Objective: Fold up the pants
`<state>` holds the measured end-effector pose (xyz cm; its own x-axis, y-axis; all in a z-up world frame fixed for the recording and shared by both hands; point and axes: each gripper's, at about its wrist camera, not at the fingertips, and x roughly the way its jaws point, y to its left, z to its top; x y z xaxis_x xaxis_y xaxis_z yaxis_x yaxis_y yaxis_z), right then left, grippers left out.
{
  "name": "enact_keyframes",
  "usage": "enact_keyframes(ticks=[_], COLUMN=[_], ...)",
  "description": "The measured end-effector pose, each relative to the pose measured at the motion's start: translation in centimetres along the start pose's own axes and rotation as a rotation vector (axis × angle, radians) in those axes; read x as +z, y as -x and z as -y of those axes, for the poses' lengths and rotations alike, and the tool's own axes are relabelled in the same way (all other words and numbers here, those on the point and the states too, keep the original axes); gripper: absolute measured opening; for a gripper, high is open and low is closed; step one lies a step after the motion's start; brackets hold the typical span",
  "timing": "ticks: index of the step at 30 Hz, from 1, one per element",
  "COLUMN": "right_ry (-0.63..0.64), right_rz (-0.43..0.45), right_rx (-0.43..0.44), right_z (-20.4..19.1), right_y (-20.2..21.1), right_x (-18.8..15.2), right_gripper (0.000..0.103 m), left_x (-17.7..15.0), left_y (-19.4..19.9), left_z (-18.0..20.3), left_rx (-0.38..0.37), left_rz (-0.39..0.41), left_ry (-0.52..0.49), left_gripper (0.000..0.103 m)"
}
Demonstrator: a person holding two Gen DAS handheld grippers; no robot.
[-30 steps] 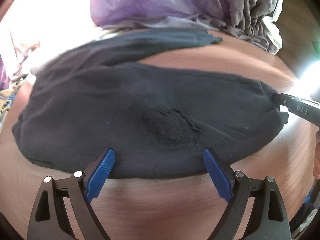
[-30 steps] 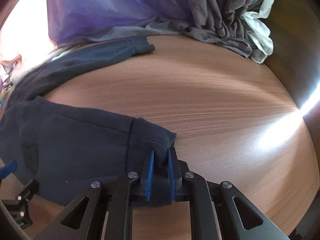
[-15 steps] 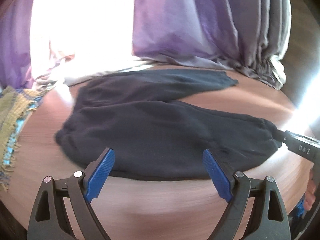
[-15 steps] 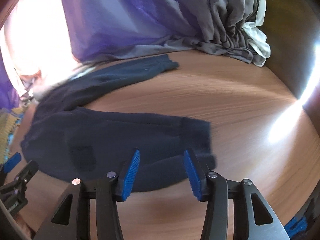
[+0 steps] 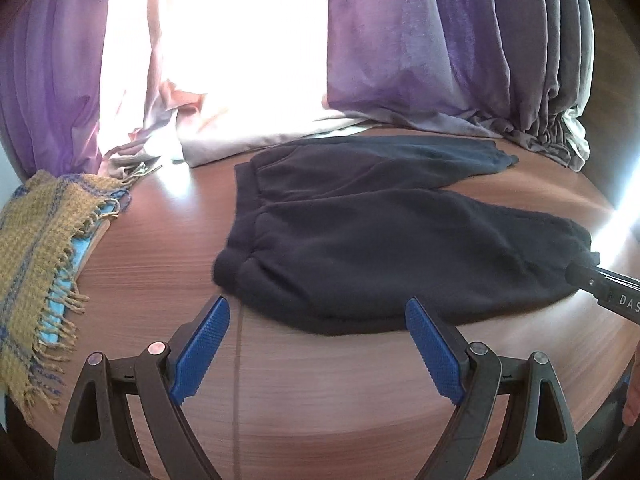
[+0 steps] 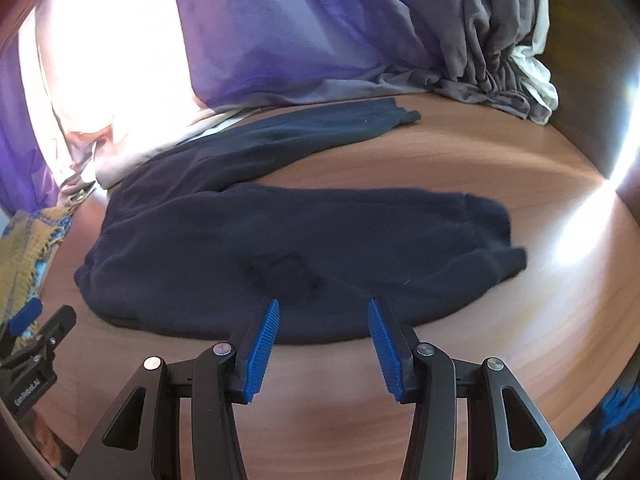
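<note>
Both tools, left tool (image 5: 318, 348) and right tool (image 6: 323, 346), are released above the worktop (image 6: 440, 168); next I grasp the sweatpants (image 6: 320, 248) near leg for folding.

Wooden table (image 5: 340, 392) took up the foreground. Purple curtain (image 5: 400, 48) hung behind it, bright light in the gap, hem bunched on the tabletop. Grey curtain (image 6: 492, 24) at far right. Yellow fringed scarf (image 5: 36, 240) lay over the table's left edge.
</note>
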<state>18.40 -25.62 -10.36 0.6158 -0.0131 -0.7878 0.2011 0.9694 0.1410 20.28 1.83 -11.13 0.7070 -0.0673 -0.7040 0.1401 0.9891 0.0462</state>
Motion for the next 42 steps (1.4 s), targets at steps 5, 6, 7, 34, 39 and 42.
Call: enact_keyframes(ticks=[5, 6, 7, 34, 39, 42], right_ry=[-0.069, -0.081, -0.091, -0.402, -0.391, -0.368], right_rz=[-0.007, -0.008, -0.006, -0.017, -0.006, 0.008], right_rx=[-0.021, -0.030, -0.039, -0.189, -0.215, -0.239], right_z=[-1.6, -1.8, -2.0, 3.9, 4.4, 4.3], right_y=[0.1, 0.1, 0.2, -4.1, -4.4, -4.3], right_x=[-1.5, -1.8, -2.1, -2.5, -2.2, -2.0], right_gripper=[0.048, 0.048, 0.048, 0.048, 0.048, 0.048], left_x=[-0.6, -0.6, -0.7, 0.2, 0.0, -0.2], left_y=[-0.6, -1.0, -1.1, -6.8, -7.7, -8.3], left_z=[-2.5, -3.0, -3.1, -0.5, -0.4, -0.5], left_rx=[-0.001, -0.006, -0.009, -0.013, 0.003, 0.005], left_rz=[-0.009, -0.019, -0.024, -0.114, -0.132, -0.153], left_ry=[-0.007, -0.001, 0.001, 0.001, 0.010, 0.024], left_gripper=[0.090, 0.090, 0.090, 0.087, 0.087, 0.088])
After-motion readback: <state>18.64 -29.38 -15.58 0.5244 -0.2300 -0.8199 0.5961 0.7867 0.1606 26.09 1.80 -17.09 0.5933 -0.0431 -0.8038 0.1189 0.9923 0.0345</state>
